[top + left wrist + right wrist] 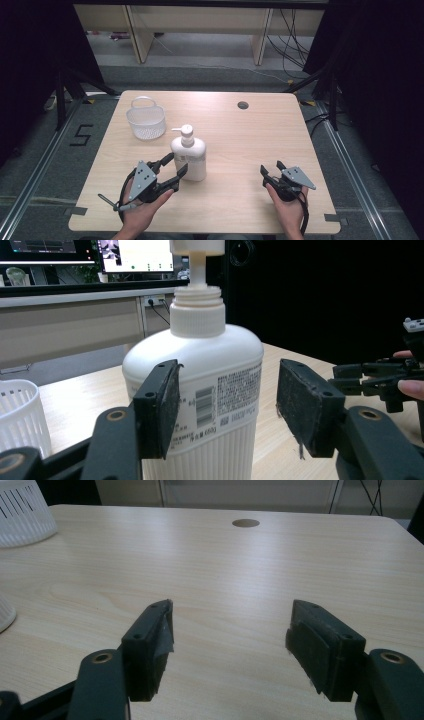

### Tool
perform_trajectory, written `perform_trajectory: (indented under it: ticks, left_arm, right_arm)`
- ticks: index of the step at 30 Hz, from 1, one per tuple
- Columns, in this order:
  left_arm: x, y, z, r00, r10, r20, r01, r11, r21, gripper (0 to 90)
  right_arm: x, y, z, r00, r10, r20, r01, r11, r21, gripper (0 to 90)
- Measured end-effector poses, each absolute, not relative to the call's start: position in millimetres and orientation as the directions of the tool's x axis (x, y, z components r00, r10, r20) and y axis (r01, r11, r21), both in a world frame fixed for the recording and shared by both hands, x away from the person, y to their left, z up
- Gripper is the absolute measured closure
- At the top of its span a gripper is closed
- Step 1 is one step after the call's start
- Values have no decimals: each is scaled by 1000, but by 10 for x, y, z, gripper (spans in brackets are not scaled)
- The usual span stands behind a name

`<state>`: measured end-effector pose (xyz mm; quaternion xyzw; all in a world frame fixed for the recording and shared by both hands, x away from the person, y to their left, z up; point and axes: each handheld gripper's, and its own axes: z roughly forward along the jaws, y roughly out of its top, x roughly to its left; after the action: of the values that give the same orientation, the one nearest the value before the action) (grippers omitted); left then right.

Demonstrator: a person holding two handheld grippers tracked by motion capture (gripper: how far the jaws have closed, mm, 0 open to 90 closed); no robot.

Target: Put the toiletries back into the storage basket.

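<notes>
Your left claw [175, 172] sits at about 7 o'clock on the tabletop [240, 145], jaws spread either side of the white pump bottle [190, 157], pads not pressing it. Basket [145, 120] is up at 11. Your right claw [270, 172], at 5 o'clock, is released with nothing between its jaws.

A smooth white plastic pump bottle [190, 157], a perforated white plastic basket [145, 121] and a matt pale wood-grain table [240, 135] are seen.
</notes>
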<state>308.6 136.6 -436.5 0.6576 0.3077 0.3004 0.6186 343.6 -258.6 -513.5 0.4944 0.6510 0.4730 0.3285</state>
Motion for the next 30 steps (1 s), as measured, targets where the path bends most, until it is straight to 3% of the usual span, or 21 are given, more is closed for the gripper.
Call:
perform_trajectory:
  ticks: [30]
  left_arm:
    - [3392,1165,-3982,574,819,24,59,-70,996,406]
  right_arm:
    - [3443,-2560,-5141,-313,947,76,351,41,935,352]
